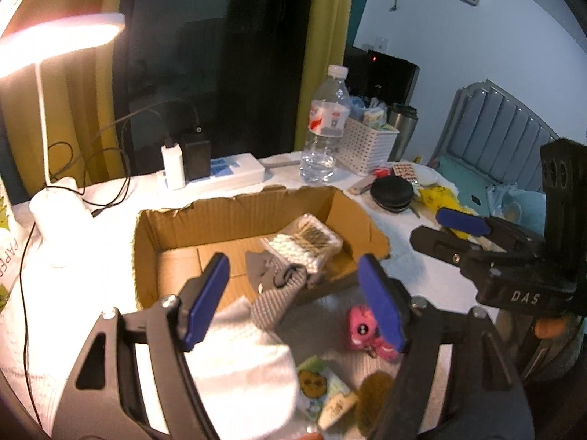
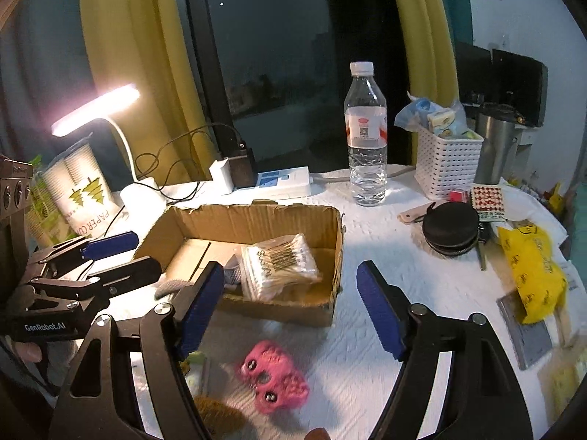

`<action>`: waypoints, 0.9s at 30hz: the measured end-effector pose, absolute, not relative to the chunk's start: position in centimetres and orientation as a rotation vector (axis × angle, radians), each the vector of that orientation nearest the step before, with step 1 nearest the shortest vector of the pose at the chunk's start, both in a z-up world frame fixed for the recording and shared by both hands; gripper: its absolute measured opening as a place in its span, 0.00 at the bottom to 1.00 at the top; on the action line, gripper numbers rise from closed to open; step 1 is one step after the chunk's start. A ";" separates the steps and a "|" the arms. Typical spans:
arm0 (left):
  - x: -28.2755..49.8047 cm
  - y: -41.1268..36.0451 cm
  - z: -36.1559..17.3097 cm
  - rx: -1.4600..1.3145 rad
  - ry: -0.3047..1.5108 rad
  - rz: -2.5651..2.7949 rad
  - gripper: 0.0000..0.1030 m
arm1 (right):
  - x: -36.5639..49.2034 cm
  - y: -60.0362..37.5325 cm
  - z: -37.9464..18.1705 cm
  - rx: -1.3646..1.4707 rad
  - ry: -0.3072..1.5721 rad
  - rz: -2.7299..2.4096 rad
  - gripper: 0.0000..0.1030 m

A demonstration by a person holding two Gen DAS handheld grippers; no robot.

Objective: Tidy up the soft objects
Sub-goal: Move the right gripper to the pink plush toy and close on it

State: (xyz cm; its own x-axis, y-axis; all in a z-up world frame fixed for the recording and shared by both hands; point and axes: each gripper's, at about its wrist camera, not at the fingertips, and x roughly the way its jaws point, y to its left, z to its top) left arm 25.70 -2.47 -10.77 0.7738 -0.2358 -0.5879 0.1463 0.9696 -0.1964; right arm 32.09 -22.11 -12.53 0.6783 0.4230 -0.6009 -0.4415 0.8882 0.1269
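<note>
A torn cardboard box (image 1: 234, 220) (image 2: 256, 220) stands on the white table and holds a pack of cotton swabs (image 1: 304, 242) (image 2: 279, 264). A grey and white sock (image 1: 279, 293) hangs over the box's near wall onto the table. My left gripper (image 1: 293, 300) is open just above the sock. A pink knitted toy (image 1: 367, 330) (image 2: 273, 377) lies on the table in front of the box. My right gripper (image 2: 290, 304) is open and empty above the pink toy; it also shows in the left wrist view (image 1: 436, 227).
A lit desk lamp (image 1: 55, 220) and power strip (image 1: 227, 176) stand behind the box. A water bottle (image 2: 367, 139), white basket (image 2: 447, 165), black round case (image 2: 451, 231) and yellow bag (image 2: 532, 267) are at the right. A small sticker pack (image 1: 319, 388) and brown pad (image 1: 374, 396) lie near me.
</note>
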 end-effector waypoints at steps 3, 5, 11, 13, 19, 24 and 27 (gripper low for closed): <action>24.5 -2.4 -10.5 -0.144 0.643 -0.203 0.72 | 30.9 -22.4 -12.3 -0.030 0.662 0.480 0.76; 23.7 -2.4 -10.6 -0.145 0.641 -0.201 0.72 | 30.2 -22.6 -12.3 -0.029 0.662 0.477 0.76; 21.8 -2.7 -11.4 -0.148 0.656 -0.200 0.72 | 28.6 -23.2 -13.4 -0.029 0.684 0.468 0.76; 21.3 -2.6 -11.8 -0.148 0.662 -0.197 0.72 | 28.3 -23.2 -14.0 -0.030 0.698 0.468 0.76; 20.5 -2.2 -13.1 -0.156 0.691 -0.184 0.72 | 28.0 -23.0 -16.1 -0.040 0.744 0.464 0.76; 20.6 -1.3 -13.9 -0.166 0.710 -0.173 0.72 | 28.4 -22.3 -17.7 -0.045 0.786 0.459 0.76; 20.6 -0.5 -14.2 -0.178 0.709 -0.164 0.72 | 28.5 -21.6 -17.5 -0.050 0.778 0.470 0.76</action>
